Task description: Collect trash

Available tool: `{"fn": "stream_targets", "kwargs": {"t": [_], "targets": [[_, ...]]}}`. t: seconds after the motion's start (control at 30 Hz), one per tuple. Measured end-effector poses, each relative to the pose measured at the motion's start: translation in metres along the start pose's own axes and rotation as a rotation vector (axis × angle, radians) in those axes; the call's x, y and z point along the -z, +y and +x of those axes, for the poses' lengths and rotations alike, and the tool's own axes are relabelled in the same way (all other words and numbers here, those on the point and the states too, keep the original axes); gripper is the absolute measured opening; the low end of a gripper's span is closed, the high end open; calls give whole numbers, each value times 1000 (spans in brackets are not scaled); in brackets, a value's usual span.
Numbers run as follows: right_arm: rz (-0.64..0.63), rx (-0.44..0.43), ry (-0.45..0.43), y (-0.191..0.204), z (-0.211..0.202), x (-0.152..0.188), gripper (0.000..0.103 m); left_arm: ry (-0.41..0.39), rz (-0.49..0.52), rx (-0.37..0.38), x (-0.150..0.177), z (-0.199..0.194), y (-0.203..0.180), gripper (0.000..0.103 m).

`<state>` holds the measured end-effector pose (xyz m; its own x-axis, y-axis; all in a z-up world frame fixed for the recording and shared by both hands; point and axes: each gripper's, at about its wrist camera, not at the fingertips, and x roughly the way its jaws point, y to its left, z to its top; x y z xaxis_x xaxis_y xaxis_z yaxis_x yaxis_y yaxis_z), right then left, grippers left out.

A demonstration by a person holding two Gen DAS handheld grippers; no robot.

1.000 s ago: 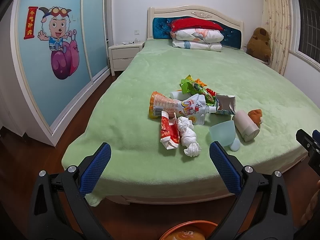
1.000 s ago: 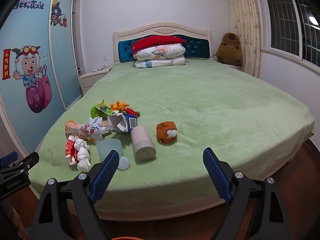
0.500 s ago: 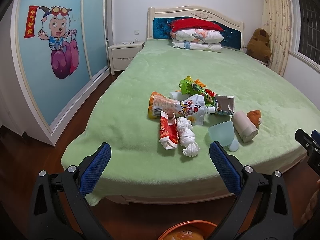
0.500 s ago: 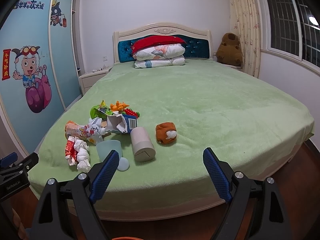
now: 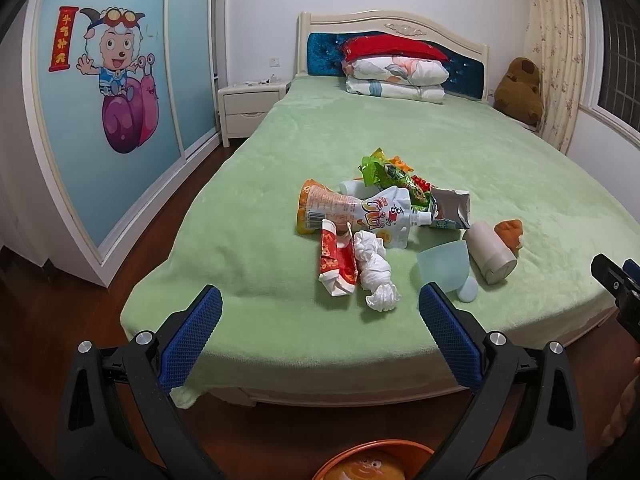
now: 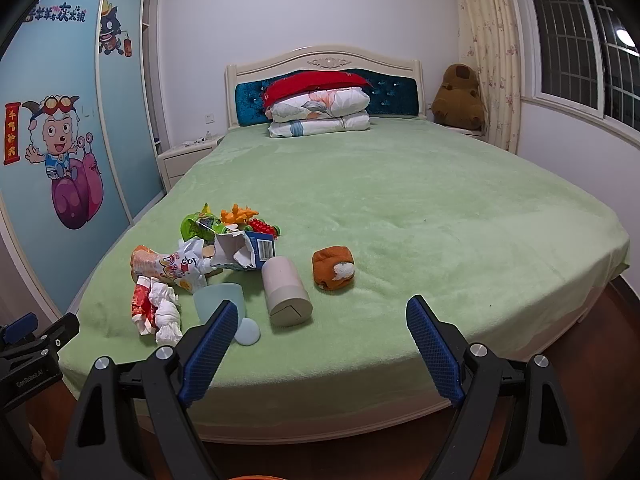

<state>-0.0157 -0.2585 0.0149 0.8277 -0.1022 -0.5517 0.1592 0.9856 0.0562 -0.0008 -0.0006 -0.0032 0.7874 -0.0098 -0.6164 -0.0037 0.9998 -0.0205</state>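
The green bed [image 6: 420,208] fills my view, and the trash lies heaped near its foot on my left side, close enough to the edge that I judge I can reach it from the floor where I stand. Within the heap, the printed drink pouch [image 5: 360,212] sprawls over the other wrappers; the grey cylinder [image 6: 285,292] lies on its side just beside the pale blue cup [image 6: 219,300], with the torn carton [image 6: 240,250] behind. The red-and-white wrapper [image 5: 335,260] touches the knotted white tissue [image 5: 374,270]. Below me an orange bin [image 5: 374,462] waits, likely where it all goes. My left gripper [image 5: 320,326] hangs short of the bed, jaws spread wide and released, grasping nothing; my right gripper [image 6: 318,340] likewise, wide apart and empty.
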Motion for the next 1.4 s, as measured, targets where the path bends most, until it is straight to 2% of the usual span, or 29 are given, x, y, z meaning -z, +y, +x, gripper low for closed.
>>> {"fn": "stream_targets", "kwargs": {"t": [1.03, 1.4], "targets": [[10, -8, 11, -1, 10, 9, 87, 28, 2, 1, 2, 4, 1, 96], [10, 11, 50, -3, 25, 17, 87, 45, -4, 1, 3, 8, 8, 96]]}}
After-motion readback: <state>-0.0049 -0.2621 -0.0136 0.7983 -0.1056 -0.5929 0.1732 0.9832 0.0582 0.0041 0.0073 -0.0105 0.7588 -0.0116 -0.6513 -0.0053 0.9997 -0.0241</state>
